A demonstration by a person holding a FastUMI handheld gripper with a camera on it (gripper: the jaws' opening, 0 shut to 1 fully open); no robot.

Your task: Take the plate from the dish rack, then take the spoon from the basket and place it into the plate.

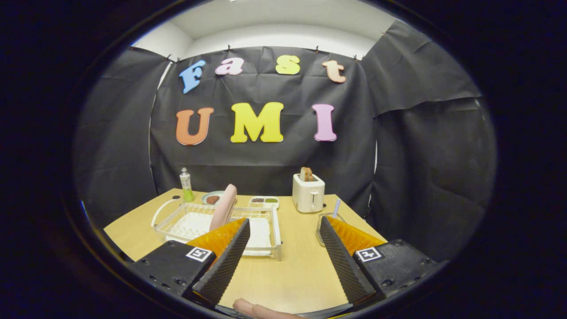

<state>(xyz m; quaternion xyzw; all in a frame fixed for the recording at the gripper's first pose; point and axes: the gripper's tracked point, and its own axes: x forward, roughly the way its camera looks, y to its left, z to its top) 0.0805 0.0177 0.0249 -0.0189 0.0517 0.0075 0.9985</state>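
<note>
My gripper (283, 230) fingers spread wide, holding nothing. Pink plate (223, 207) stands on edge in dish rack (177, 217), long axis upright, leaning slightly right.

No readable text: the bottle (186, 184) label is too small to read.

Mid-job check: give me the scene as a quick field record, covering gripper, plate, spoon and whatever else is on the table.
gripper: open, fingers apart above bare table, holding nothing
plate: pink, standing on edge in dish rack, ahead of the left finger
spoon: handle sticking up from basket, behind the right finger
toaster: beyond the fingers, bread in slot
bottle: behind rack
</note>
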